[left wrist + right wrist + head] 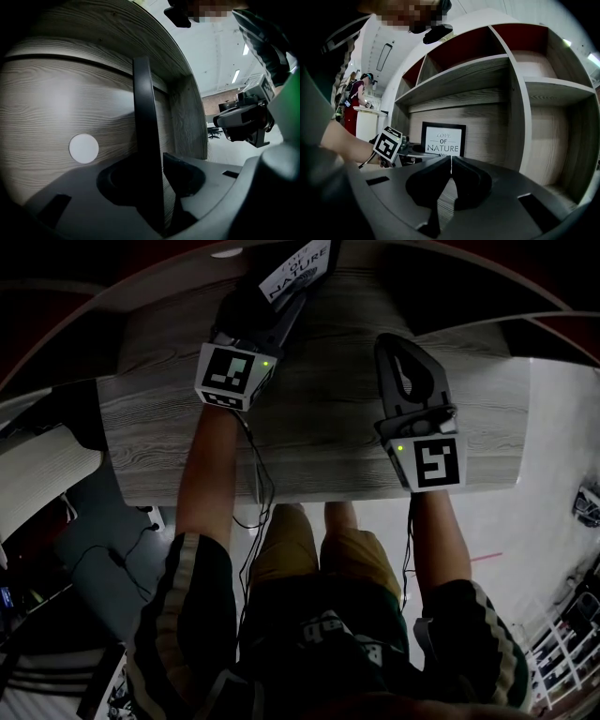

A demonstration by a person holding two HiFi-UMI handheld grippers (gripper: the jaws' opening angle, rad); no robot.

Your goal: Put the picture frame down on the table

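The picture frame (298, 268) is black with a white "LOVE OF NATURE" print and stands upright at the table's far edge. In the right gripper view the picture frame (443, 139) faces me in front of the wooden back panel; its bottom edge is hidden, so contact with the table cannot be told. My left gripper (292, 302) is shut on its side. In the left gripper view the frame (143, 117) shows edge-on as a dark bar between the jaws of the left gripper (157, 173). My right gripper (394, 348) hovers over the table's right part, shut and empty, with the jaws of the right gripper (451, 164) pressed together.
The grey wood-grain table (328, 437) runs under both grippers, its near edge at my knees. A shelf unit (520, 89) with open compartments rises behind it. A white round disc (83, 148) sits on the wooden panel. A person (356, 93) stands far left.
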